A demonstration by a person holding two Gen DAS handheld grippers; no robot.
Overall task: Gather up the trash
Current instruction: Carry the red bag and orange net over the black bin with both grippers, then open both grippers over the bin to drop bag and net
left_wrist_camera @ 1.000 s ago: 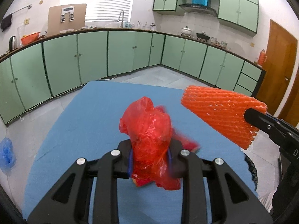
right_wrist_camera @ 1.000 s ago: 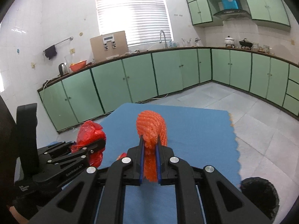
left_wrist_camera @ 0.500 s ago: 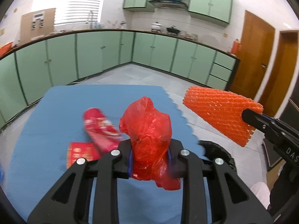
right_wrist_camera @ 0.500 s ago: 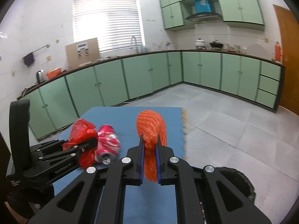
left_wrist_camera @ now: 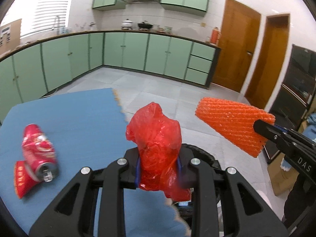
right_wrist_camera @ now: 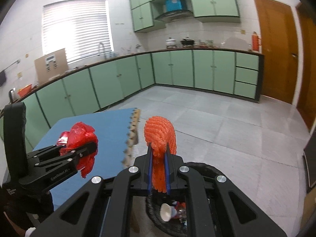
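Note:
My left gripper [left_wrist_camera: 158, 165] is shut on a crumpled red plastic bag [left_wrist_camera: 156, 136], held above the right edge of the blue mat [left_wrist_camera: 79, 118]; it also shows in the right wrist view [right_wrist_camera: 85, 144]. My right gripper [right_wrist_camera: 158, 156] is shut on an orange foam net sleeve [right_wrist_camera: 160, 136], which also shows in the left wrist view [left_wrist_camera: 235, 126]. Both grippers hover near a round black bin [right_wrist_camera: 199, 169] on the floor, with trash inside [right_wrist_camera: 167, 212]. A crushed red can [left_wrist_camera: 38, 154] and a red packet [left_wrist_camera: 21, 179] lie on the mat.
Green cabinets [right_wrist_camera: 177, 69] line the far walls. Wooden doors [left_wrist_camera: 235, 45] stand at the right. A dark appliance [left_wrist_camera: 296, 83] and a cardboard box [left_wrist_camera: 284, 177] stand at the far right. Grey tiled floor [right_wrist_camera: 217, 122] lies beyond the mat.
Both grippers have swung to the right with their loads, from over the mat to its right edge above the black bin. The red can and packet have come into view on the left.

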